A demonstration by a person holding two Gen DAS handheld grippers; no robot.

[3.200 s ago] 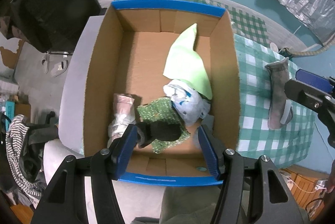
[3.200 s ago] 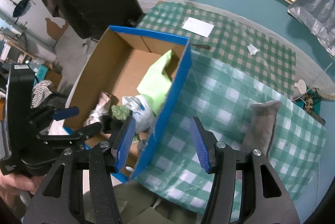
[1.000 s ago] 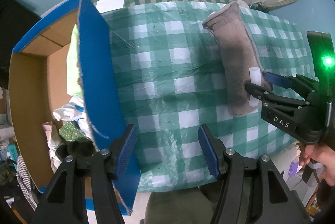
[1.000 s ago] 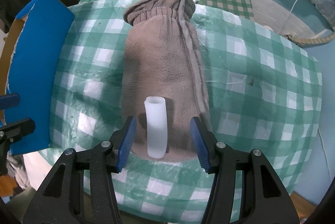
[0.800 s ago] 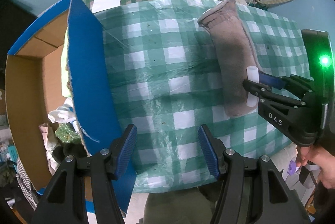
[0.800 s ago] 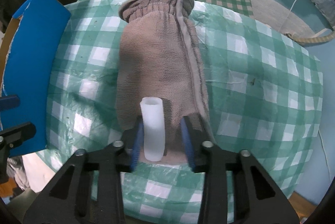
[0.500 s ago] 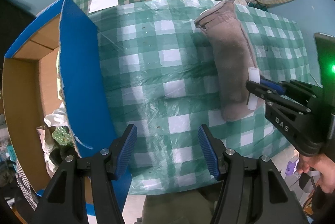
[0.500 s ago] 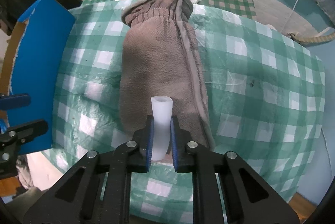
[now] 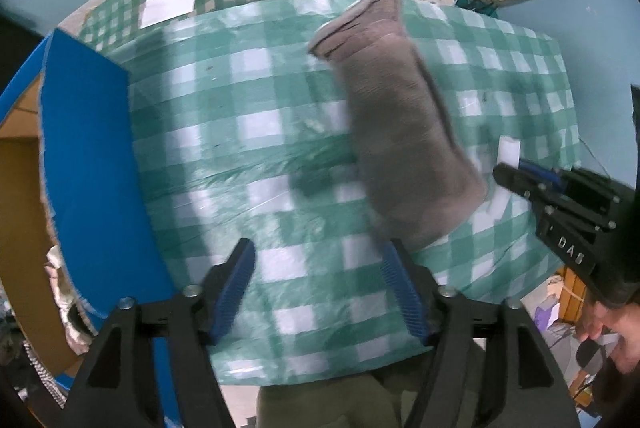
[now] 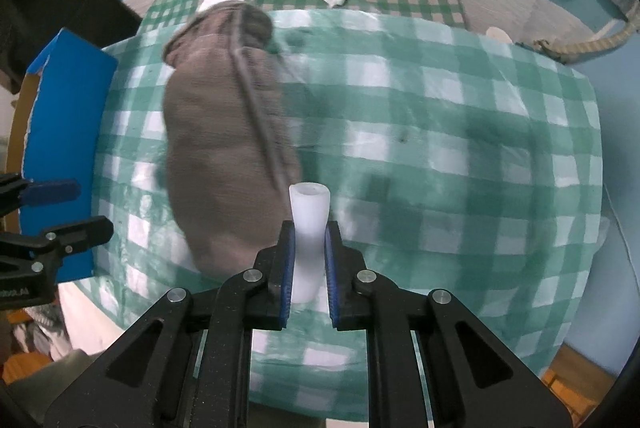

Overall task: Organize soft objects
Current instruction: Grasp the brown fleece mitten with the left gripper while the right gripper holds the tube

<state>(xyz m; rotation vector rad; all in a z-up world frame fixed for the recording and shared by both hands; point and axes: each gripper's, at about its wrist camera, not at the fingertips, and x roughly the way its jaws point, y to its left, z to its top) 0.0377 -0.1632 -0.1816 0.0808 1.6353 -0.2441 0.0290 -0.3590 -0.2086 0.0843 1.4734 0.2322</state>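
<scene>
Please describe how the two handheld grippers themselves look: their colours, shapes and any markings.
Both are matte black plastic frames with triangular cut-outs and silver screws. The left gripper and the right gripper each carry two flat fingers lined with ribbed blue pads. In the left wrist view, the right gripper's side bears raised letters reading "DAS". No cables show on either.

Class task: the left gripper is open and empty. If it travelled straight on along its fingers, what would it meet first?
Most likely the checked tablecloth: bare cloth fills the gap ahead of the left gripper. The brown sock lies just right of that line, though depth is unclear.
</scene>
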